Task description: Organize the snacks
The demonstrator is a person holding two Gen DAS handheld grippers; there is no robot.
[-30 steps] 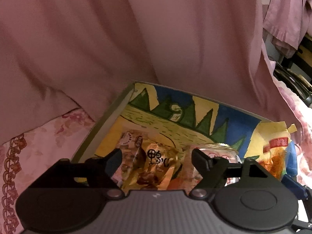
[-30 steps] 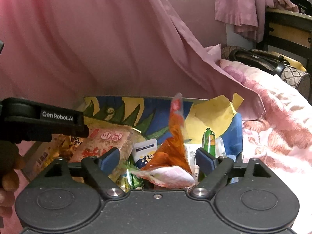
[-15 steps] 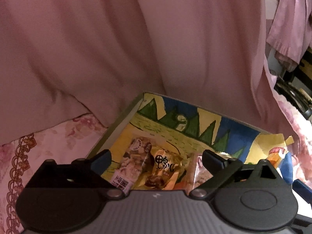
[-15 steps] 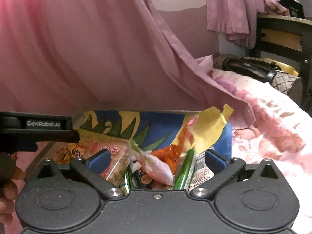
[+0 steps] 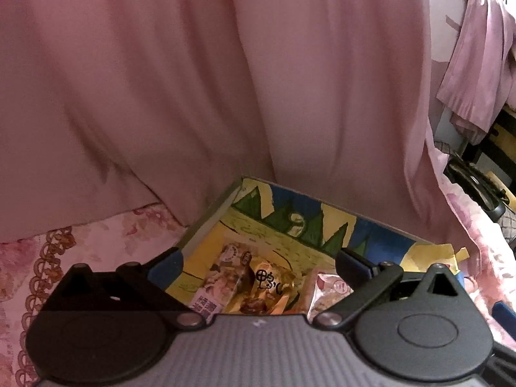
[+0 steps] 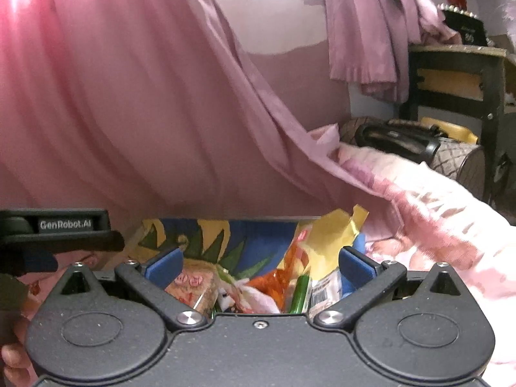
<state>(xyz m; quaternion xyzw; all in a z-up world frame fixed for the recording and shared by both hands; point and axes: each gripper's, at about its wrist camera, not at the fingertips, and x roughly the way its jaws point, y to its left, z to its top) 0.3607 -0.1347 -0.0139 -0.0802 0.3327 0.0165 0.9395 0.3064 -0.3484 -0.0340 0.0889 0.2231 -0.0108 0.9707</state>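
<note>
A colourful cardboard box (image 5: 290, 222) with green, yellow and blue drawings lies on a pink floral bed and holds several snack packets. In the left wrist view my left gripper (image 5: 258, 266) is open and empty above the box, over a golden packet (image 5: 261, 293) and a pale packet (image 5: 329, 293). In the right wrist view my right gripper (image 6: 258, 266) is open and empty over the box (image 6: 225, 235). Below it lie an orange packet (image 6: 283, 274), a green stick (image 6: 298, 293) and a beige packet (image 6: 190, 290).
A pink curtain (image 5: 225, 80) hangs right behind the box. The left gripper's body (image 6: 58, 229) shows at the left of the right wrist view. A dark handbag (image 6: 403, 138) and dark wooden furniture (image 6: 458, 74) stand at the right.
Both grippers have pulled back and up from the box, and their jaws have opened wider. The orange packet, upright between the right jaws before, now lies in the box.
</note>
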